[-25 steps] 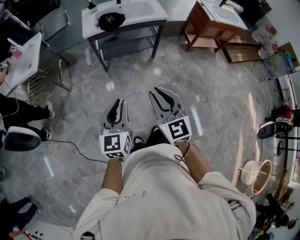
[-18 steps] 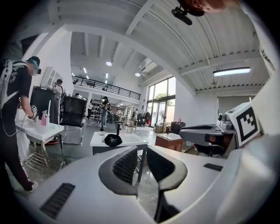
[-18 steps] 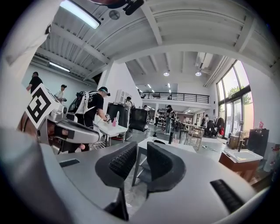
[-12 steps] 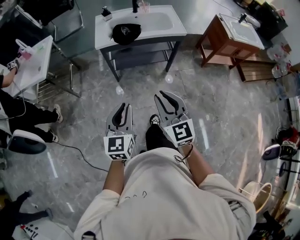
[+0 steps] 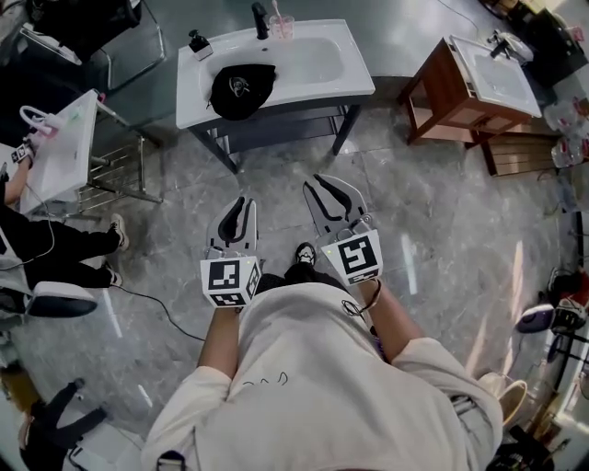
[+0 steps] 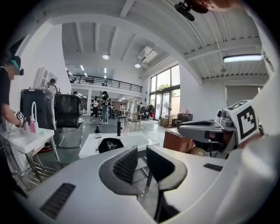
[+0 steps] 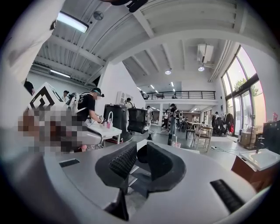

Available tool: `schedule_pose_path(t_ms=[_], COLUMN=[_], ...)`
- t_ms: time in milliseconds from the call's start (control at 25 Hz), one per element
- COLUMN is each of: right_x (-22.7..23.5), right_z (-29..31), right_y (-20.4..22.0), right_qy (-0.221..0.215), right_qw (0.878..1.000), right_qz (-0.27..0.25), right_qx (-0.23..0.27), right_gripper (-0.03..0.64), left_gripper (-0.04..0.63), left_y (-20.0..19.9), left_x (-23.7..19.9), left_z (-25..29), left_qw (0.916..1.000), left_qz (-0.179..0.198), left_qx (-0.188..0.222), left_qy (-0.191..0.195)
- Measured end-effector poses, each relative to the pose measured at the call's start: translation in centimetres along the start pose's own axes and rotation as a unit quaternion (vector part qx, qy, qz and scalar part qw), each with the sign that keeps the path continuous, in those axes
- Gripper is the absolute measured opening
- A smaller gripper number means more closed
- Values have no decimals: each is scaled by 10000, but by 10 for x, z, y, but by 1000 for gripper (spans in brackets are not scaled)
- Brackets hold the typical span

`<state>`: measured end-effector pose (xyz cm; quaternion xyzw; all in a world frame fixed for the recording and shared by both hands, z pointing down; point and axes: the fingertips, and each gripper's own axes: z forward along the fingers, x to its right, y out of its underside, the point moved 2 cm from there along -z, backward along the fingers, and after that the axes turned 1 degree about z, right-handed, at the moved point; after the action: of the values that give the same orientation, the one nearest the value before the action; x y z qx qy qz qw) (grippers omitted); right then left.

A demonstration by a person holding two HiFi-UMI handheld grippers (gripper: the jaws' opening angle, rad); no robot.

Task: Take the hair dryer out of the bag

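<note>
Your left tool is held out level in front of your waist. Its jaws stand narrow, the ribbed pads close together but apart, and nothing sits between them. Your right tool is just beside it at 3 o'clock and reaches a little further forward. Its jaws show the same narrow gap and are also empty. Neither tool touches anything.

The black bag with a white mark lies at 12 o'clock from both tools, well apart from them. It sits on the front left part of the white bench, beside the sunken basin. You cannot see the hair dryer itself in any view, so only the closed, rounded shape of the bag shows.

At the back edge of the bench stand a pump bottle, a dark bottle and a pink cup.

A wooden stand is at 2 o'clock. At 9 o'clock, a seated person is next to a second white bench. A thin cable runs across the grey marble floor at 8 o'clock.
</note>
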<state>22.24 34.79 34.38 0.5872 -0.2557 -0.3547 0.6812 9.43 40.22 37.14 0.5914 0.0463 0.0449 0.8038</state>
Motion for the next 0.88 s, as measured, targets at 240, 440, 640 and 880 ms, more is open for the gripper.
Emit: schedule_pose_path(t_ms=[240, 440, 640, 880], right_x=[38, 56, 71, 84], right_z=[46, 100, 169, 271], right_y=[18, 17, 14, 5], right_qy=[-106, -197, -220, -226], right_qw=[9995, 9990, 9983, 9961], right_qz=[208, 195, 112, 206], right_qx=[-222, -339, -520, -832], right_gripper=[52, 53, 53, 53], left_gripper=[77, 75, 75, 75], left_y=[3, -2, -12, -19], left_x=[-18, -54, -107, -183], left_z=[54, 102, 163, 241], left_qw=[9995, 9992, 9990, 9973], left_qz=[-13, -164, -260, -212], left_qx=[-307, -357, -372, -653], left_qy=[-44, -99, -11, 240])
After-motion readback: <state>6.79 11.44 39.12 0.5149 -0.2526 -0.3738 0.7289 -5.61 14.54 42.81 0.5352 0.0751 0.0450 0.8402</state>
